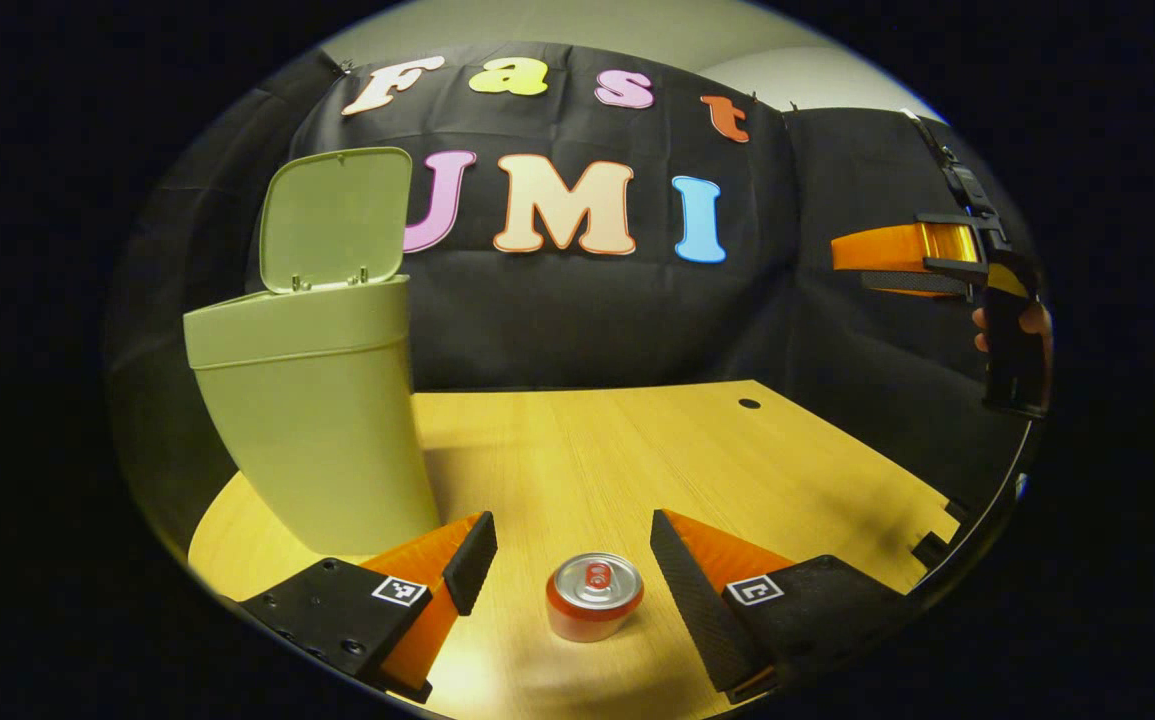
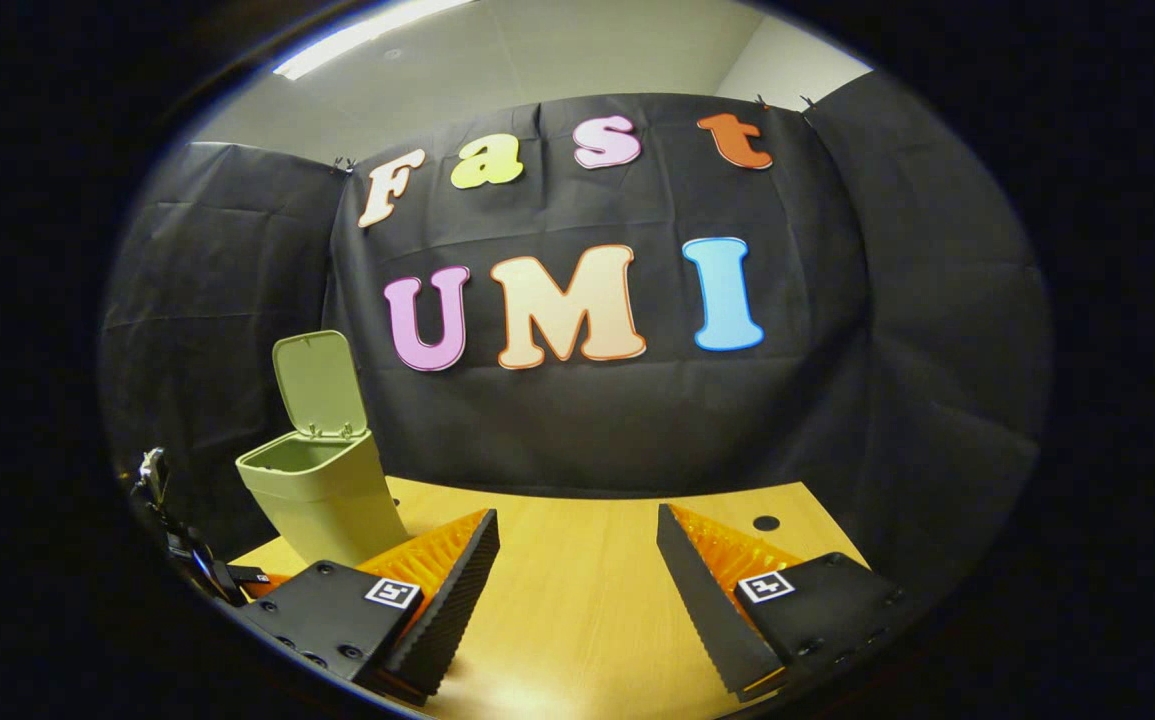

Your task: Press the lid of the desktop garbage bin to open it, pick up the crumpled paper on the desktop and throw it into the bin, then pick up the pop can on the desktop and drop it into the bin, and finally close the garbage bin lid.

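Recording booth, black cloth wall point(image 2: 587, 430), wooden desk point(image 2: 587, 600)

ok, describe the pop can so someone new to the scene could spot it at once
Start at the wooden desktop in front of the black cloth wall, where a pale green garbage bin stands at the left with its lid flipped up. The pop can stands upright on the desk right of the bin, between the open fingers of the left gripper. It is small, red-sided, with a silver top.
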The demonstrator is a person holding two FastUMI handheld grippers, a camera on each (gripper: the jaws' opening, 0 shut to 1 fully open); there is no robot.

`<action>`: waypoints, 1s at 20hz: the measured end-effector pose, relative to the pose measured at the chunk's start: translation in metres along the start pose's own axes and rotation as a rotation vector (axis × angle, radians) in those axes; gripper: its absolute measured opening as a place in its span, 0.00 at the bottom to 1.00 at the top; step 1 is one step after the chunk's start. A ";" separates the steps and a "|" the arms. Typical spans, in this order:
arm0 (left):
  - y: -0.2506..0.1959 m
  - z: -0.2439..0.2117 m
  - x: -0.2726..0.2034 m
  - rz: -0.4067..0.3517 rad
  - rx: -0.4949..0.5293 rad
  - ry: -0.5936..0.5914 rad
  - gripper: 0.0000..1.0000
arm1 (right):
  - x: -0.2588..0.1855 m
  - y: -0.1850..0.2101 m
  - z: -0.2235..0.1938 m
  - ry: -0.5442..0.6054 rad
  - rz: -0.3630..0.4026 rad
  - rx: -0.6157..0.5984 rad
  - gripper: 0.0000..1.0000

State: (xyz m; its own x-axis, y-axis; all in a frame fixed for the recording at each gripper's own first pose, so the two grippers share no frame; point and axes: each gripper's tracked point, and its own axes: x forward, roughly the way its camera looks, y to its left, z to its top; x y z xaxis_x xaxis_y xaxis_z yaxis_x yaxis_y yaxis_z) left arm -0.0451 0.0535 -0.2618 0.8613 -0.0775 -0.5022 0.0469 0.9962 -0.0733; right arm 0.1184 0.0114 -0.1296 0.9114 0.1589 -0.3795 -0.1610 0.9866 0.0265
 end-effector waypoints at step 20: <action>-0.005 0.005 0.037 -0.018 0.019 0.060 0.74 | -0.043 -0.053 -0.020 0.020 -0.105 0.030 0.99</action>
State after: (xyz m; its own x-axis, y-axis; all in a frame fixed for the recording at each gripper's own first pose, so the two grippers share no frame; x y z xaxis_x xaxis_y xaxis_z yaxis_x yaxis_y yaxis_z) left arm -0.0112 0.0463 -0.2754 0.8282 -0.0975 -0.5519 0.0729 0.9951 -0.0665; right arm 0.0807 -0.0487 -0.1331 0.9148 0.0545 -0.4003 -0.0535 0.9985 0.0137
